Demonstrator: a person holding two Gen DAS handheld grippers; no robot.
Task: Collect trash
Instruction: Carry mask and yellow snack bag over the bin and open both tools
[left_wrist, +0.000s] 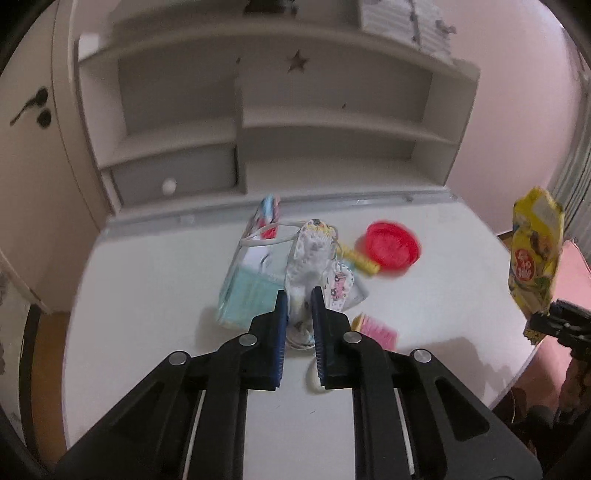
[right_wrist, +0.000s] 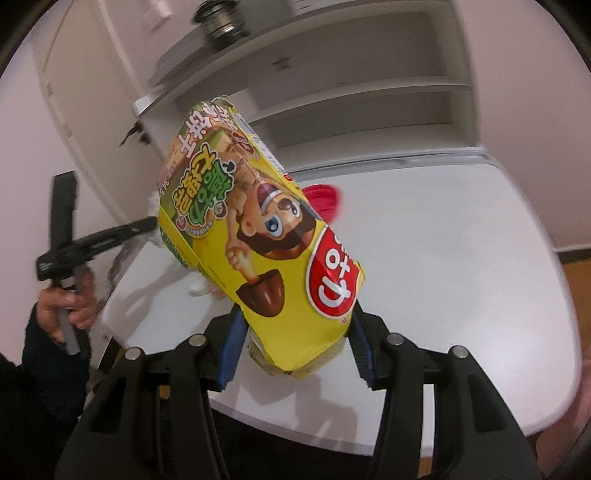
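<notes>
My right gripper (right_wrist: 295, 332) is shut on a yellow snack box (right_wrist: 258, 236) and holds it tilted above the white table (right_wrist: 443, 258). The box also shows at the right edge of the left wrist view (left_wrist: 535, 254). My left gripper (left_wrist: 297, 295) is shut on a white patterned face mask (left_wrist: 310, 254) at the table's middle. The mask lies beside a clear pack of teal masks (left_wrist: 251, 284). My left gripper also shows at the left of the right wrist view (right_wrist: 147, 223), held by a hand.
A red lid (left_wrist: 393, 245), a yellow comb-like piece (left_wrist: 360, 260) and a pink brush (left_wrist: 376, 330) lie on the table (left_wrist: 147, 295). A white shelf unit (left_wrist: 258, 122) with a drawer stands at the table's back. The floor lies past the right edge.
</notes>
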